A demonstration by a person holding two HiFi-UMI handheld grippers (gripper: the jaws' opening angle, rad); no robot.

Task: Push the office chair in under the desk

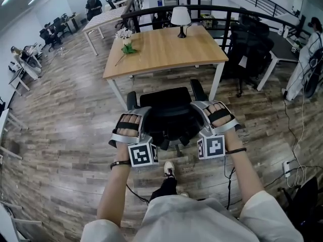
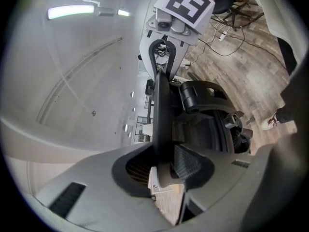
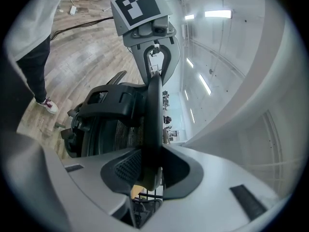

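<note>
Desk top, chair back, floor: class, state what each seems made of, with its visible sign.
Desk top: pale wood or laminate, matt, faint grain.
Chair back: black mesh in plastic frame, weave visible.
Floor: wood-look planks, mixed tones.

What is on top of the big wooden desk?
A black-footed lamp with a white shade and a bunch of white flowers with green leaves. Only the spots under them are covered.
</note>
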